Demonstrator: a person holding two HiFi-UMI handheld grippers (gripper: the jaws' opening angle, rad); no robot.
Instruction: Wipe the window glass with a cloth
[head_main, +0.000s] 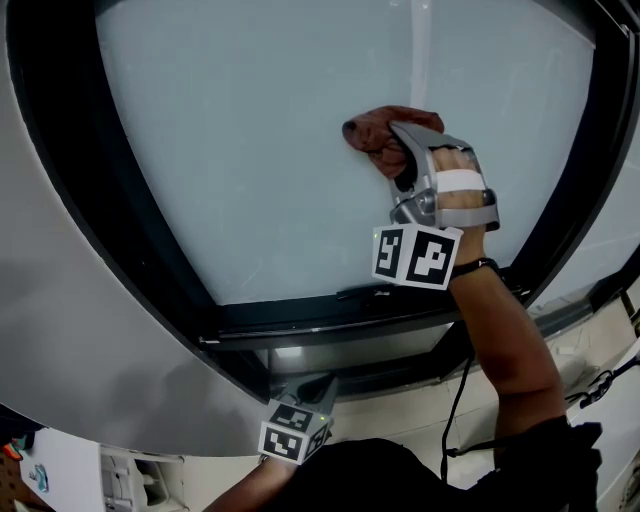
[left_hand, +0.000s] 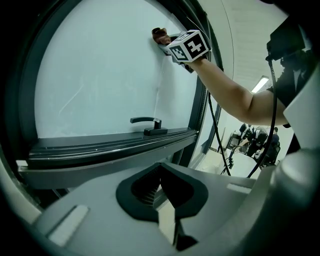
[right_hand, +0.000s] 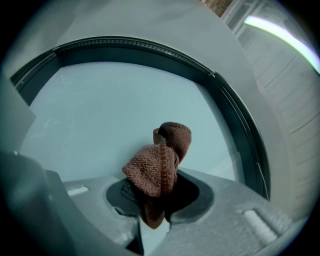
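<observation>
While pinched tight in the jaws of the right gripper (right_hand: 159, 202), shows as a ribbed brown cloth (right_hand: 161, 162) wadded against the window glass (head_main: 250, 150), upper middle of the pane. Holds that gripper up on a raised, nearly straight forearm (head_main: 500, 340). Rests the left gripper (left_hand: 167, 200) low under the window frame (head_main: 300, 322), jaws closed on nothing.
</observation>
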